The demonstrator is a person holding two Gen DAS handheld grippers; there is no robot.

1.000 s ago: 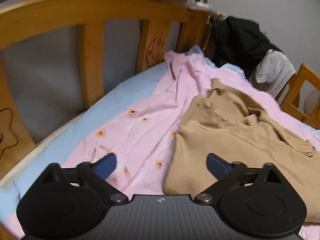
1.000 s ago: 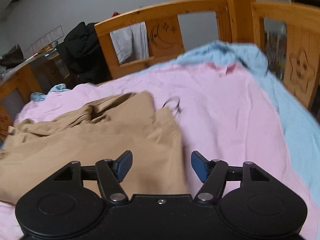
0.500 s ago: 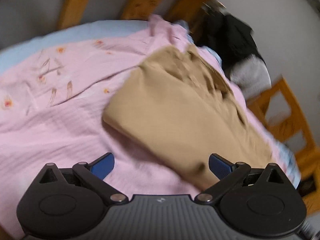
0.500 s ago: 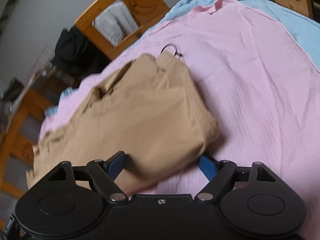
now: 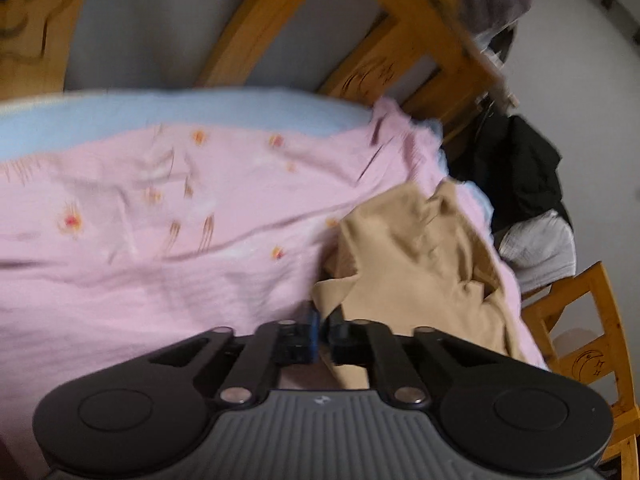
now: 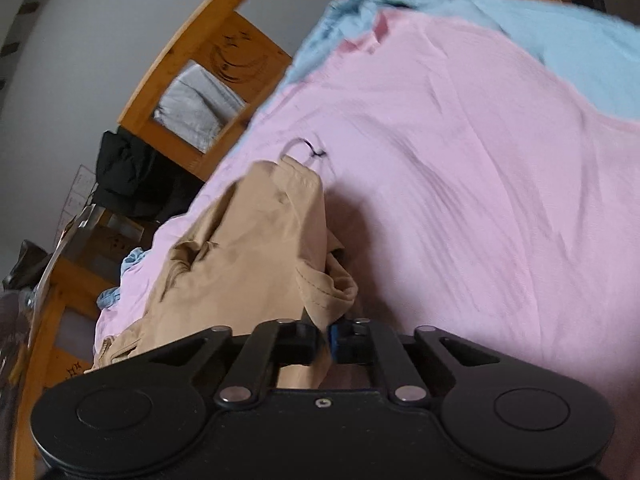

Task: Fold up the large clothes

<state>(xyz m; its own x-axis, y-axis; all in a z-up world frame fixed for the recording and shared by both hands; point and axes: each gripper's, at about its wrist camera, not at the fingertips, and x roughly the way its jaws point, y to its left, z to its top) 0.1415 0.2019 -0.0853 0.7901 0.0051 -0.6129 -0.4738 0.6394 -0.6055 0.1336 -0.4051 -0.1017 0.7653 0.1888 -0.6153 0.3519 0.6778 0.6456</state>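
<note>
Tan garment [image 5: 420, 264] on pink sheet [image 5: 160, 248], wooden bed frame [image 5: 400, 40]; both hand-held grippers clenched on it.

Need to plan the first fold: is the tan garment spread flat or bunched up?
Bunched. The tan garment lies crumpled in folds on the pink sheet, with both tongs, left and right, shut on its near edge.

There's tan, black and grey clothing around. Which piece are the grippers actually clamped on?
The tan garment lying on the pink sheet: both the left gripper and right gripper pinch its edge. The black clothes and grey cloth hang untouched on the bed frame.
</note>
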